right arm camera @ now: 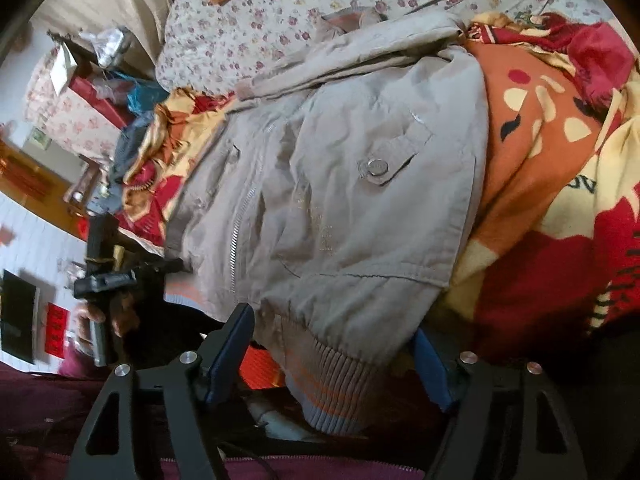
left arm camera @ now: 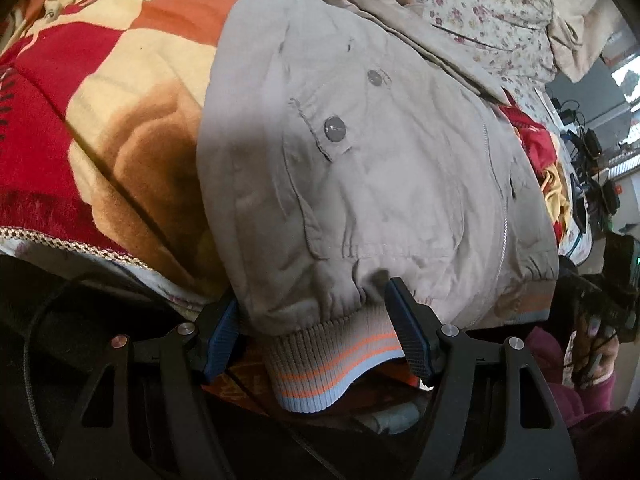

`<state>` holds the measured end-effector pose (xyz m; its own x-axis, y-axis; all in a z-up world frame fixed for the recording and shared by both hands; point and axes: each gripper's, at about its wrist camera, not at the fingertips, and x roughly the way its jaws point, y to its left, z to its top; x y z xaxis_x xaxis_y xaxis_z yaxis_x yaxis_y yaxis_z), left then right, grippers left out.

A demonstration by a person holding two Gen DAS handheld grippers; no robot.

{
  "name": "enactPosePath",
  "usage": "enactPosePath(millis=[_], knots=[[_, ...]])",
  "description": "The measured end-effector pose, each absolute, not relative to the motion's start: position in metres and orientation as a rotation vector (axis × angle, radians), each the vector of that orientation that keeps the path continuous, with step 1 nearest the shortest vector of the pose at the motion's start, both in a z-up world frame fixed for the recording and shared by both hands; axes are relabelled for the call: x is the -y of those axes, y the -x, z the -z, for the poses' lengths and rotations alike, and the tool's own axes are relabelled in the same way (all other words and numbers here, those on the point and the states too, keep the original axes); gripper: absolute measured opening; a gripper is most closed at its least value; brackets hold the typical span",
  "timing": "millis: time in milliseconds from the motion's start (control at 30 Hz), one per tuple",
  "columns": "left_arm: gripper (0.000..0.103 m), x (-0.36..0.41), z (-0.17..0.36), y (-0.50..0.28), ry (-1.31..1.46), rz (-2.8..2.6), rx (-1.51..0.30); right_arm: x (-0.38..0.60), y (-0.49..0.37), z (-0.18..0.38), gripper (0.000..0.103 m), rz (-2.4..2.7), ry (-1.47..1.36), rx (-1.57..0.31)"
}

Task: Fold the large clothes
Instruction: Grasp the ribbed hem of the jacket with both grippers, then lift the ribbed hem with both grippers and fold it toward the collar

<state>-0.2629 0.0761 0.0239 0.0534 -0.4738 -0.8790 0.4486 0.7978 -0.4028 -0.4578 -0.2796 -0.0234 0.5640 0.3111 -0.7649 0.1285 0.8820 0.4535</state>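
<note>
Fleecy red, orange and cream, the blanket (left arm camera: 120, 92) covers the bed and carries everything else. A cream floral quilt (right arm camera: 280, 12) lies bunched along the bed's far edge, and crumpled red and yellow cloth (right arm camera: 168, 152) sits heaped beside the jacket at one side.

On the blanket the beige jacket (left arm camera: 360, 168) lies spread flat with its front up and its zip (right arm camera: 236, 236) closed. Its collar reaches toward the far edge, and its ribbed hem (left arm camera: 332, 356), striped orange and pale blue, hangs over the bed's near edge. Two flapped pockets with round metal snaps (left arm camera: 335, 129) show on the chest.

At the near edge, the left gripper (left arm camera: 316, 336) stands with its jaws spread wide on either side of one hem corner. The ribbed band sits between its blue pads (left arm camera: 408, 332), which do not appear to be pressing on it.

The right gripper (right arm camera: 332, 356) straddles the other hem corner the same way, wide apart, with the ribbing between the pads. Whether the fabric touches them cannot be told.

In the right wrist view a hand (right arm camera: 92, 328) grips the other tool's handle, and a maroon sleeve (left arm camera: 580, 396) shows low in the left wrist view.
</note>
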Motion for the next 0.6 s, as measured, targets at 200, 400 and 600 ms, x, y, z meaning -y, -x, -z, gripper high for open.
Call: enactPosePath(millis=[200, 400, 600], knots=[[0.07, -0.077, -0.022, 0.262, 0.021, 0.693, -1.352, 0.264, 0.464, 0.02, 0.074, -0.057, -0.339, -1.043], [0.07, -0.073, -0.022, 0.263, 0.029, 0.697, -1.348, 0.302, 0.462, 0.002, 0.074, 0.012, -0.416, -0.933], [0.07, -0.071, -0.022, 0.262, 0.029, 0.692, -1.353, 0.339, 0.434, 0.031, 0.074, 0.048, -0.566, -0.896]])
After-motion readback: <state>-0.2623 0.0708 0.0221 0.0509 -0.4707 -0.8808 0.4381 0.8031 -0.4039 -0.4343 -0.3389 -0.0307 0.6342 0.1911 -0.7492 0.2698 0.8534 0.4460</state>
